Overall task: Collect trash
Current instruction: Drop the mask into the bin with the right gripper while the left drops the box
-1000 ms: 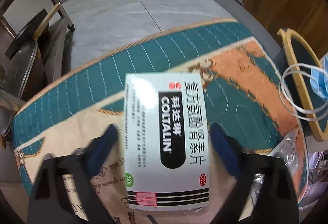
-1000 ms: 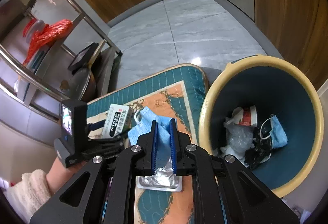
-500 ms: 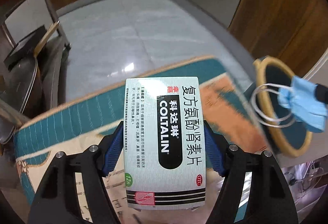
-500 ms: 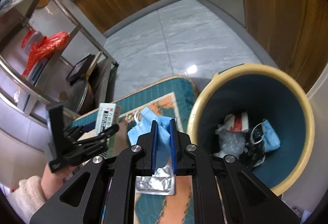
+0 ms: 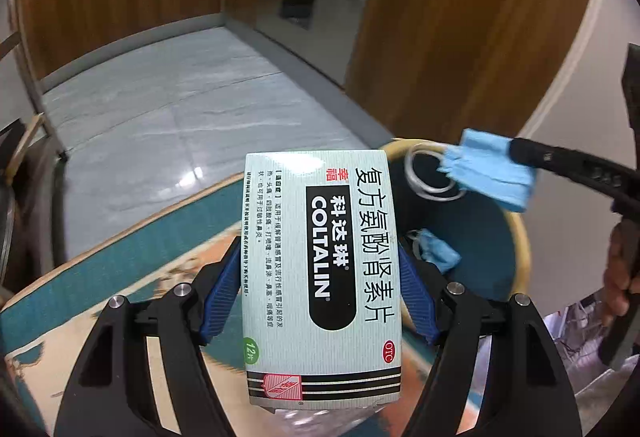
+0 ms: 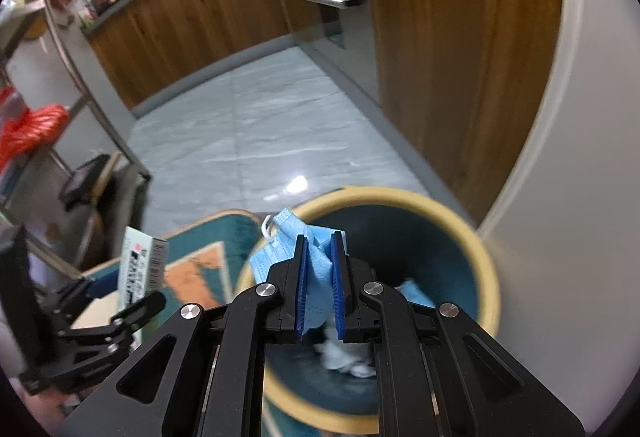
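Note:
My left gripper (image 5: 318, 285) is shut on a white COLTALIN medicine box (image 5: 320, 277) and holds it above the mat, near the bin's rim. The box also shows in the right wrist view (image 6: 142, 265). My right gripper (image 6: 320, 277) is shut on a blue face mask (image 6: 280, 245) and holds it over the left side of the yellow-rimmed teal bin (image 6: 452, 213). The mask (image 5: 488, 173) also shows in the left wrist view, hanging over the bin (image 5: 520, 237). Another blue mask (image 5: 436, 251) and other trash lie inside the bin.
A teal and orange patterned mat (image 5: 120, 261) lies under the left gripper. A metal rack (image 6: 80, 85) with red bags stands on the left. Wooden cabinets (image 5: 440, 17) and grey tiled floor (image 5: 180, 117) lie beyond. A white wall (image 6: 568, 157) is right of the bin.
The left gripper closed on the box and lifted it toward the bin. The right gripper carried the mask up from the mat to over the bin.

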Available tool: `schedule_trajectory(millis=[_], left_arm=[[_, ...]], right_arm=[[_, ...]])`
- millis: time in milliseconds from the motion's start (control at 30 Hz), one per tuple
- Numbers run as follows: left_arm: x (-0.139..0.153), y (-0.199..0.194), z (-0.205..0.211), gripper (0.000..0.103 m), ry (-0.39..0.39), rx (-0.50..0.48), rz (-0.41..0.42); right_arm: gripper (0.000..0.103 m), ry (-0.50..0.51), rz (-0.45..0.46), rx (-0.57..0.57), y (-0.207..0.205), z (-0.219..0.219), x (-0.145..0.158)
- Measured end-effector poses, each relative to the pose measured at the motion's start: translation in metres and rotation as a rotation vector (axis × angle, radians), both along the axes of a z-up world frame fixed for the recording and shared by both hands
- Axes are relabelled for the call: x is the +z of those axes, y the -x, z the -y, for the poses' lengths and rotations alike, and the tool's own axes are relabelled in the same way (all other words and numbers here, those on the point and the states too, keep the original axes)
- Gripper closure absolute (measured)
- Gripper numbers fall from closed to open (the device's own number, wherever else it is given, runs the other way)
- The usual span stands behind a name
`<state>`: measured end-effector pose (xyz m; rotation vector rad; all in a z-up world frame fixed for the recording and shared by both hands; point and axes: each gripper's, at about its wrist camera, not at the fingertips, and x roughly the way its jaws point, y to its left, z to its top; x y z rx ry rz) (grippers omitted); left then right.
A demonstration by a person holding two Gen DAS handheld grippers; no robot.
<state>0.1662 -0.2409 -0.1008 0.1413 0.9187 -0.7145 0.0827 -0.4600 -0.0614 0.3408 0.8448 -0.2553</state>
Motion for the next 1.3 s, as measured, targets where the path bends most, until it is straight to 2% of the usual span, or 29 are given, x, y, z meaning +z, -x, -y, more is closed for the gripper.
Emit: schedule_trajectory(millis=[300,533,600,667,700,800,933,1000,1133,1200,1300], left_arm=[[-0.005,0.018,0.054,0.032,0.060,-0.111,-0.030],[-0.008,0.032,0.076,0.031,0.064,-0.175,-0.022],[-0.008,0.032,0.074,0.031,0.064,-0.176,-0.017],[-0.007,0.032,0.073,0.024,0.064,-0.169,-0.013],[-0.006,0.031,0.070,0.019,0.071,-0.162,-0.012],[-0.003,0.030,0.063,0.017,0.084,-0.147,-0.013],[0.002,0.031,0.050,0.017,0.069,-0.138,-0.003],[0.006,0.033,0.041,0.017,0.053,-0.135,0.011],[0.016,0.034,0.013,0.017,0.029,-0.109,0.042],[0.021,0.035,-0.007,0.017,0.018,-0.083,0.051],[0.028,0.036,-0.038,0.017,-0.007,-0.035,0.065]], right_arm=[[0.090,0.040,-0.082,-0.041,0.006,0.026,-0.017],[0.089,0.031,-0.105,-0.040,0.006,0.029,-0.024],[0.082,0.045,-0.103,-0.032,0.005,0.028,-0.023],[0.078,0.053,-0.102,-0.029,0.004,0.027,-0.022],[0.073,0.059,-0.099,-0.032,0.004,0.027,-0.021],[0.057,0.065,-0.086,-0.044,0.005,0.027,-0.018],[0.056,0.060,-0.076,-0.044,0.006,0.025,-0.014],[0.040,0.076,-0.069,-0.029,0.005,0.021,-0.011],[0.036,0.102,-0.043,-0.005,0.003,0.009,-0.004],[0.031,0.106,-0.033,0.005,0.001,0.002,0.000],[0.029,0.119,-0.024,0.031,-0.003,-0.012,0.004]])
